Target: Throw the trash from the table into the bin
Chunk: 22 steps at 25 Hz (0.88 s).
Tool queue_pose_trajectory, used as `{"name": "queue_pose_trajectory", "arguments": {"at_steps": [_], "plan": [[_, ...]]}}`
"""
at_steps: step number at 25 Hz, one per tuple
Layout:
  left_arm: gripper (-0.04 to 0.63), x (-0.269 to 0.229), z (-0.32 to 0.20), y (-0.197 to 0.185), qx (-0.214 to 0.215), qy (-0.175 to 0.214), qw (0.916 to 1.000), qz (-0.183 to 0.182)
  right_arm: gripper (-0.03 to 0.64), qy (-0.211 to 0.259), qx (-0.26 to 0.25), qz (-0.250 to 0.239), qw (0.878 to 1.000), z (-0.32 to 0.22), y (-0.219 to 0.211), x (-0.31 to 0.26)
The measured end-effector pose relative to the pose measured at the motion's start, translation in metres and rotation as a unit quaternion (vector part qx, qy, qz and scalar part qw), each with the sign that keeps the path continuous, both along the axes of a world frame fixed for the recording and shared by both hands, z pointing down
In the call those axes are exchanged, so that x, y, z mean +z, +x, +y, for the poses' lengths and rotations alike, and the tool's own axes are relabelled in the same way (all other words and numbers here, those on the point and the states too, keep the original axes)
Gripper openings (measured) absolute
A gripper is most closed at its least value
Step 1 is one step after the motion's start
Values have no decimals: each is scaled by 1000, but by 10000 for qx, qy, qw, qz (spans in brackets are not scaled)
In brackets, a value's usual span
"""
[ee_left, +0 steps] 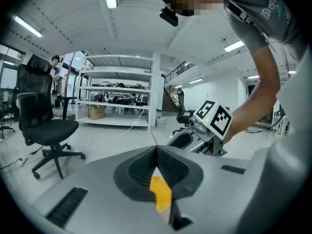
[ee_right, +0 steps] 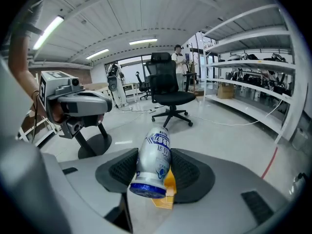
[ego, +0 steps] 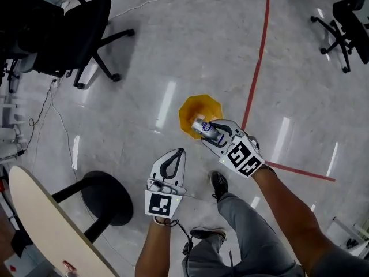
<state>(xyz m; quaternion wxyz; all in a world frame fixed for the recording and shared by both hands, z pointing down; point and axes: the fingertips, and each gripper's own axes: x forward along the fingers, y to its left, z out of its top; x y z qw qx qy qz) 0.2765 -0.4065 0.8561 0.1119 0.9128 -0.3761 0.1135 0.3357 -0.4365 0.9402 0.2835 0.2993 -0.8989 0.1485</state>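
- Right claw [ego: 210, 130]: pinching a small white drink bottle [ego: 205, 128] with a blue label, pads on either side of its body. In the right gripper view the bottle [ee_right: 153, 164] lies along the jaws with its blue end toward the camera.
- Left claw [ego: 175, 156]: jaws pressed together, nothing between them. It hangs to the near left of the bin, apart from it.
- Bin [ego: 192, 109]: small, orange, open-topped, standing on the glossy floor. The bottle is over its near right rim, not over the middle.
- Surface [ego: 40, 218]: pale top at the near left edge, well apart from the bin. No more trash can be made out on the part in view.
- Also present: black office chair [ego: 69, 33] far left, black stool base [ego: 105, 198] near left, red floor tape [ego: 257, 68] far right.
- Risk, missed drop: let go here, the bottle would likely meet the rim and fall outside. Cause: its place over the edge.
- Risk, rolling away: a round bottle on a smooth floor would probably roll toward the chair or stool.
- Risk, bin upset: the bin looks light, so a knock from either claw could tip it.
- Risk, early slip: the smooth bottle juts past the pads, so a tilt could work it loose.
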Motion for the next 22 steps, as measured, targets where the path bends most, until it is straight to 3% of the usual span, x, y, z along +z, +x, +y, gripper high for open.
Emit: {"name": "queue_pose_trajectory", "arguments": {"at_steps": [10, 18, 22], "plan": [[34, 14, -10, -11, -77, -158, 9998, -60, 215, -335, 85, -75, 9994, -14, -8, 29], [34, -38, -10, -17, -177, -25, 9998, 12, 213, -180, 23, -48, 9998, -15, -15, -25], [34, -81, -7, -29, -371, 72, 9992, 90, 19, 63, -51, -83, 9999, -13, -24, -74]]}}
